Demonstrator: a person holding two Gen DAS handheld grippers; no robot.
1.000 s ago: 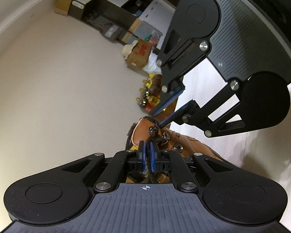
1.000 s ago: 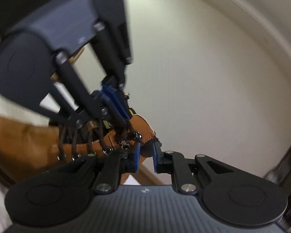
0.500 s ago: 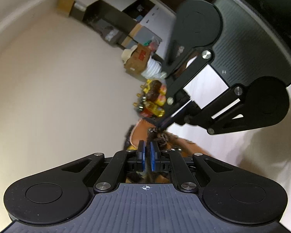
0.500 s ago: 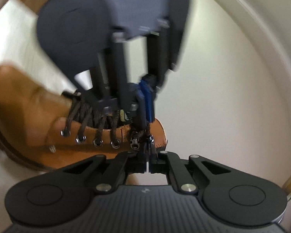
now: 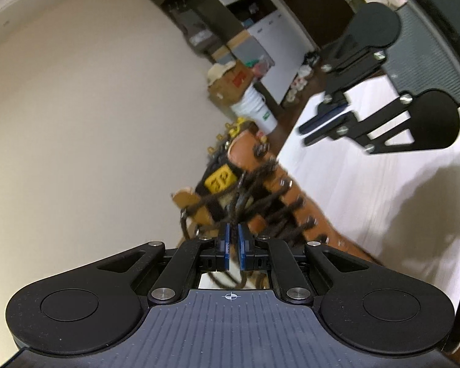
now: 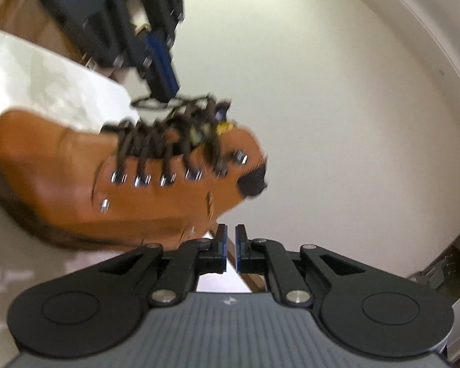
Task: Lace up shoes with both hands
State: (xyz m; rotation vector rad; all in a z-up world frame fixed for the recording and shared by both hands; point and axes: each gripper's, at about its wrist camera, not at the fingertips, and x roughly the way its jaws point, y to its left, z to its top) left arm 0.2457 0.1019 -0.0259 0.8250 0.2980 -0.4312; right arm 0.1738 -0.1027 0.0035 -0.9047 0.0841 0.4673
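While one tan leather boot [image 6: 86,181] lies on the white tabletop [image 5: 368,190], its dark brown lace [image 6: 156,141] crosses between a row of five metal eyelets [image 6: 165,179] on the side seen from the right wrist, with one more stud lower down. Two hand-held grippers are in view. The left hand-held gripper [image 5: 233,247] is clenched on a strand of the lace, which runs from the boot's open throat in between its blue pads. The right hand-held gripper [image 6: 229,245] sits just beside the boot's collar with its jaws opening, a narrow gap showing and nothing between them. A yellow label [image 5: 220,181] marks the tongue. Beyond the tabletop stand a plain cream wall [image 5: 92,107], one white bucket [image 5: 254,109], cardboard boxes [image 5: 230,81] and dark shelving [image 5: 199,15].
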